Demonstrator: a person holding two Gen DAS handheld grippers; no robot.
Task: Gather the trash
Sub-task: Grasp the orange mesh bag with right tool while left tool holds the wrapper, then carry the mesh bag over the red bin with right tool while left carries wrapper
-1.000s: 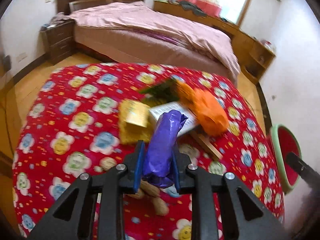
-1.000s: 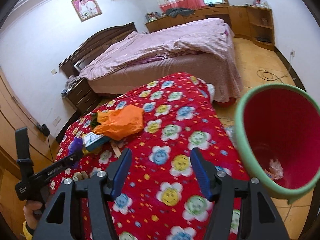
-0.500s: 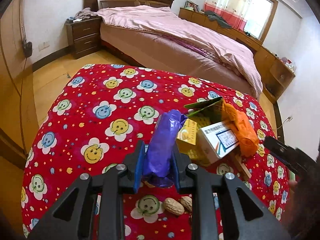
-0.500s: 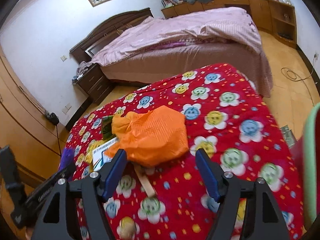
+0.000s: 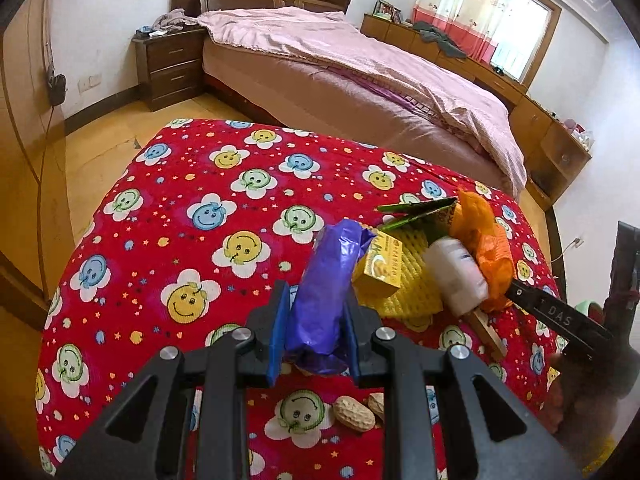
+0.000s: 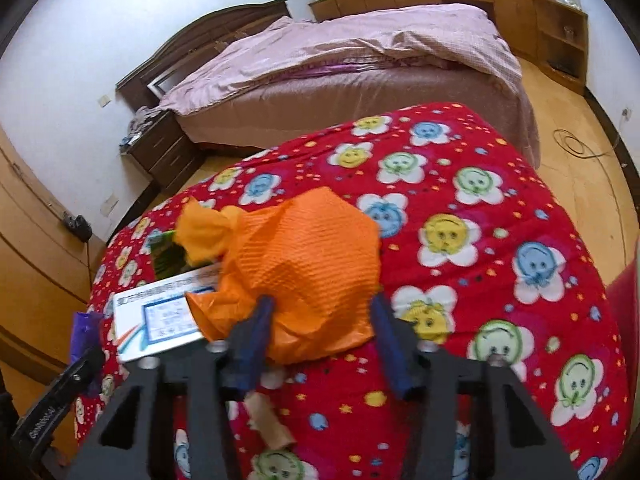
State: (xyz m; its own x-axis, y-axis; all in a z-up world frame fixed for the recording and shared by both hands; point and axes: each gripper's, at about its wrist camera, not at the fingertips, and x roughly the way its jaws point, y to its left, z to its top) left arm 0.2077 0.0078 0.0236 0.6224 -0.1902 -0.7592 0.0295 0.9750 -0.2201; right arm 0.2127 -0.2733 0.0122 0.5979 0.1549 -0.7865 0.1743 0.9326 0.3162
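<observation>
Purple wrapper: pinched upright between the pads of the left gripper, lifted off the red cloth, presumably ready for binning.
Orange bag: on the cloth, lying between the spread fingers of the right gripper, which grips nothing yet; likely the next pick.
White box, yellow box, green packet: heaped beside the bag, uncollected.
Peanuts: loose on the cloth below the left gripper.
Bin: not clearly visible.
</observation>
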